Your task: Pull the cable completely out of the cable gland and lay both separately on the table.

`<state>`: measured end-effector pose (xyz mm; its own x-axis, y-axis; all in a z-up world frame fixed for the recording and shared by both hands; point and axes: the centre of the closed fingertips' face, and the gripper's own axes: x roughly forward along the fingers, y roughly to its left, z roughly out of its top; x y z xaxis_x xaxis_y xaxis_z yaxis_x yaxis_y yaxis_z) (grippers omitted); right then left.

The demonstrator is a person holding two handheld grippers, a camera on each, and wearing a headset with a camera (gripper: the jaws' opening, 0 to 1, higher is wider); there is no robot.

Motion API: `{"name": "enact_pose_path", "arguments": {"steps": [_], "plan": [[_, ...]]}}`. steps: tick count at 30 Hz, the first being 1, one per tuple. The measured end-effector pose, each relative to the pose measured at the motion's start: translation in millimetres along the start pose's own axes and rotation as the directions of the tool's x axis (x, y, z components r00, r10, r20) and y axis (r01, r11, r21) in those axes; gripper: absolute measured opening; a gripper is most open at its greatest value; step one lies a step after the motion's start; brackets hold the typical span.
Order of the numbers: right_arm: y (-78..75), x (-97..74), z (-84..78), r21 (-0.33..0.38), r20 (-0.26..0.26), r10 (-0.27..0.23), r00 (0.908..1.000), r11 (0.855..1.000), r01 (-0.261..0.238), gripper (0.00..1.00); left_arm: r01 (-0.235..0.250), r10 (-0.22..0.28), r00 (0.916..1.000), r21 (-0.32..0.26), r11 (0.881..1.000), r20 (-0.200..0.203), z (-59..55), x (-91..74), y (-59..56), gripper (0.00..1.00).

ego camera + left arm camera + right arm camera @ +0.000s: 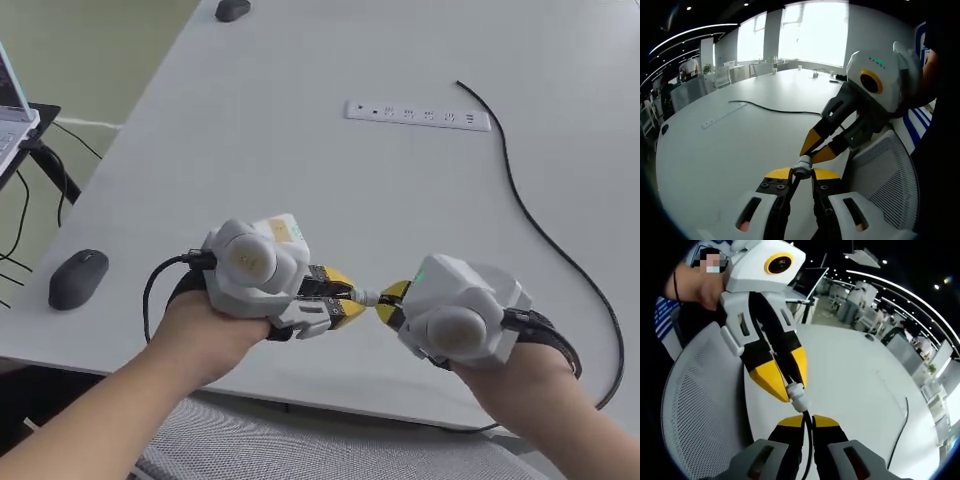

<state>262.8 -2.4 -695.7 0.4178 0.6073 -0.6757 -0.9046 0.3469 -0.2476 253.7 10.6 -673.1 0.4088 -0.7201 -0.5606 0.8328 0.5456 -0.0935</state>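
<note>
My left gripper (352,300) pinches the cable gland (368,297), my right gripper (386,303) clamps the cable (808,437), lower centre by the table (300,180) edge; a jerk could drop either.

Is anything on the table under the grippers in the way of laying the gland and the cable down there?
Nothing visible does. The small white cable gland and thin black cable hang between the left gripper and right gripper over bare grey table; the white power strip lies far beyond.
</note>
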Motion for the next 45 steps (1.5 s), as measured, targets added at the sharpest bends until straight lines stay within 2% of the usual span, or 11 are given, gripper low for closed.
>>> {"name": "enact_pose_path", "arguments": {"steps": [11, 13, 20, 26, 30, 31, 33, 38, 40, 43, 45], "plan": [[-13.7, -2.1, -19.1, 0.131, -0.021, -0.041, 0.999, 0.99, 0.043, 0.01, -0.009, 0.009, 0.9999, 0.0, 1.0, 0.006, 1.2, -1.1, 2.8, 0.16], [-16.3, -2.7, -23.2, 0.198, -0.02, -0.045, 0.9988, 0.979, 0.048, 0.01, -0.011, 0.011, 0.9999, 0.001, 1.0, 0.007, 1.8, -1.6, 3.1, 0.16], [-26.7, -4.6, -39.4, 0.289, -0.033, -0.064, 0.9974, 0.955, 0.071, 0.01, -0.018, 0.018, 0.9998, 0.003, 1.0, 0.009, 1.4, -3.3, 5.4, 0.16], [-32.2, -7.0, -56.5, 0.365, -0.058, -0.078, 0.9952, 0.926, 0.094, 0.01, -0.022, 0.022, 0.9997, 0.005, 1.0, 0.014, 2.1, -3.4, 6.1, 0.16], [-32.6, -7.2, -66.9, 0.456, -0.075, -0.082, 0.9938, 0.883, 0.108, 0.01, -0.023, 0.023, 0.9996, 0.008, 1.0, 0.017, 2.7, -3.0, 5.0, 0.16], [-32.7, -6.3, -73.6, 0.513, -0.085, -0.078, 0.9933, 0.851, 0.111, 0.01, -0.024, 0.024, 0.9996, 0.009, 1.0, 0.017, 2.8, -3.0, 5.1, 0.16], [-34.8, -5.8, -80.5, 0.546, -0.098, -0.087, 0.9914, 0.828, 0.127, 0.01, -0.026, 0.026, 0.9995, 0.008, 1.0, 0.018, 2.6, -3.2, 5.4, 0.16], [-35.3, -4.3, -97.9, 0.592, -0.134, -0.095, 0.9863, 0.791, 0.157, 0.01, -0.029, 0.029, 0.9994, 0.007, 1.0, 0.018, 1.4, -4.8, 5.7, 0.16], [-36.1, -4.3, -107.5, 0.613, -0.167, -0.098, 0.9811, 0.769, 0.181, 0.01, -0.032, 0.032, 0.9993, 0.008, 0.999, 0.017, 0.8, -4.9, 6.6, 0.16], [-35.8, -3.2, -114.9, 0.634, -0.179, -0.092, 0.9795, 0.75, 0.187, 0.01, -0.032, 0.032, 0.9993, 0.008, 0.999, 0.017, 0.8, -5.0, 5.9, 0.16], [-35.5, -3.6, -117.9, 0.638, -0.185, -0.093, 0.9783, 0.746, 0.191, 0.01, -0.03, 0.03, 0.9994, 0.009, 1.0, 0.018, 0.8, -4.4, 5.6, 0.16]]}}
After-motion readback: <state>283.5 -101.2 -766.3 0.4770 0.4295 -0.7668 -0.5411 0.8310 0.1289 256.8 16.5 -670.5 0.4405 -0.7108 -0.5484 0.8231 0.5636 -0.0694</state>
